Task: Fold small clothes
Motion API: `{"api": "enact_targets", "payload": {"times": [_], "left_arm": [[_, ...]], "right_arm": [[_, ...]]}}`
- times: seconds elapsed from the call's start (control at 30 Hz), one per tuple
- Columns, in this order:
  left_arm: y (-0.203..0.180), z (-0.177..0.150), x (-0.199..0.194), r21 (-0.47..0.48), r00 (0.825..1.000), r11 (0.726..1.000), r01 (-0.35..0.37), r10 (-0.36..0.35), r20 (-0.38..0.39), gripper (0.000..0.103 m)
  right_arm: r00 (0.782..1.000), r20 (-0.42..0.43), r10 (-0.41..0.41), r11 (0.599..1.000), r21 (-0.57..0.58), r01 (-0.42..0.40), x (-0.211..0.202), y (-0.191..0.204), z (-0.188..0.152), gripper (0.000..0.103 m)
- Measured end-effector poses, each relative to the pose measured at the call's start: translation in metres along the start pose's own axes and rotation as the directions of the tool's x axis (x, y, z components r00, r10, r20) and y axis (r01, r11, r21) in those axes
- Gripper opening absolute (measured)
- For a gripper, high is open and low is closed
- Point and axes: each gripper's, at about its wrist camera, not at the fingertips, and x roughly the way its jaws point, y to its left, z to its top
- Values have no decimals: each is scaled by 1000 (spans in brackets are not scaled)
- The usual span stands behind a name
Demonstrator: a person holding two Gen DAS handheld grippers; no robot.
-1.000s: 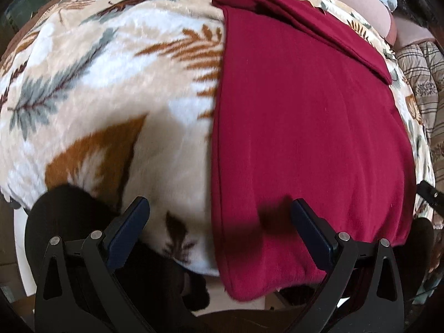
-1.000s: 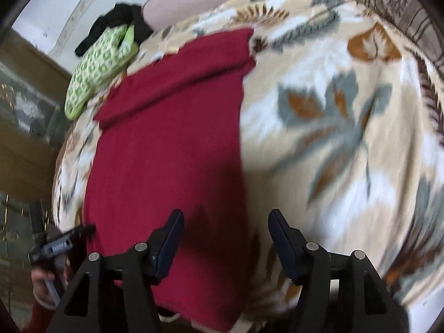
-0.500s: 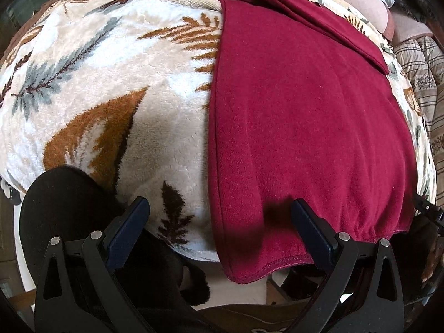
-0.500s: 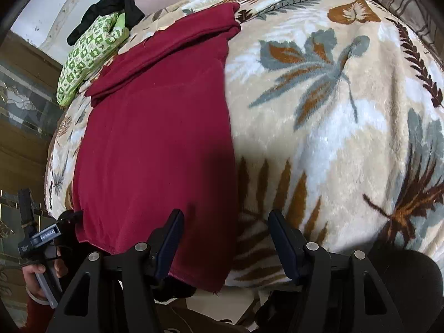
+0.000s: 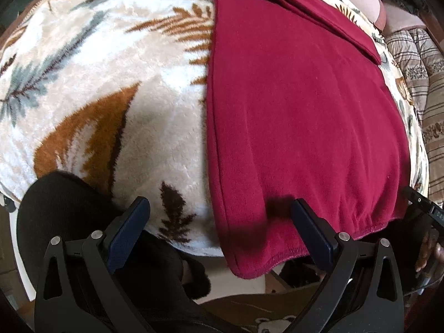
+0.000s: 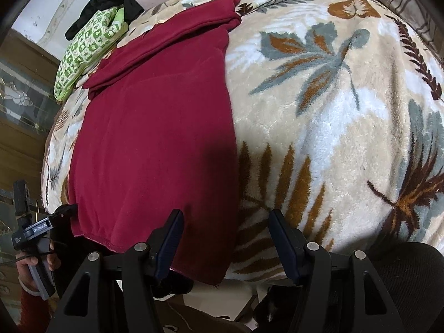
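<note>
Item: dark red garment (image 5: 299,116), lying flat on the leaf-print fleece blanket (image 5: 111,97), far end folded over at 12 o'clock, hem hanging off the near edge at 6 o'clock. Left gripper (image 5: 219,230) and right gripper (image 6: 224,238) both hover spread wide and empty, each straddling a near corner of the hem. Risk: closing on a corner may catch only the top layer, or pinch blanket pile along with it, dragging the blanket and skewing the fold.
</note>
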Motion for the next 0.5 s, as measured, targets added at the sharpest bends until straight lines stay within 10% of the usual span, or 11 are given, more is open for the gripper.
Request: {"api": "enact_targets", "payload": {"times": [0.5], "left_arm": [[-13,-15,8,48,999,998,39,-38,-36,98]], "right_arm": [[998,-30,59,998,-14,-59,3,3,-14,62]]}}
